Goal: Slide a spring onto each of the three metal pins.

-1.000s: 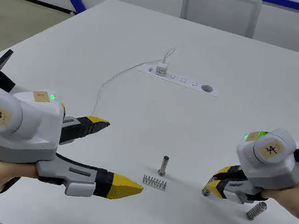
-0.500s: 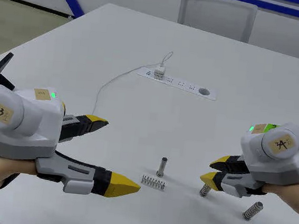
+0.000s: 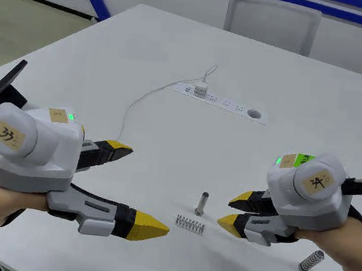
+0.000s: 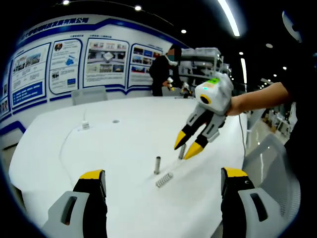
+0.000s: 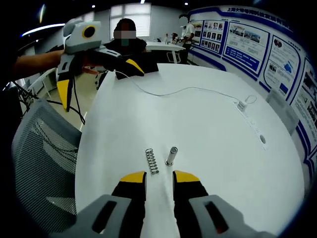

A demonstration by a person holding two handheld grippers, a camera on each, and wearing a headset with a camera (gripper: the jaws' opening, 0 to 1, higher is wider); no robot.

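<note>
One spring [image 3: 190, 224] lies flat on the white table [image 3: 175, 58], just beside the bare pin [image 3: 202, 203], which stands up straight. Both are between your two grippers. A second spring [image 3: 310, 261] looks to be on its own pin already, down by your right hand.

Your left gripper [image 3: 134, 187] has its jaws wide apart and holds nothing. Your right gripper [image 3: 233, 210] has its jaws a little apart and holds nothing too. Its tips point at the bare pin and the loose spring.

The spring looks tiny and light. It is thin wire, so I think it will squash if you pinch hard. It is round, so it could roll away or pop out of the jaws. Take it gently across the middle of its coils. Leave one end sticking out so that end can go over the top of the pin. The pin looks hard and smooth, and a bump might tip it over.

No box or tray holds these parts; they sit right on the table.
</note>
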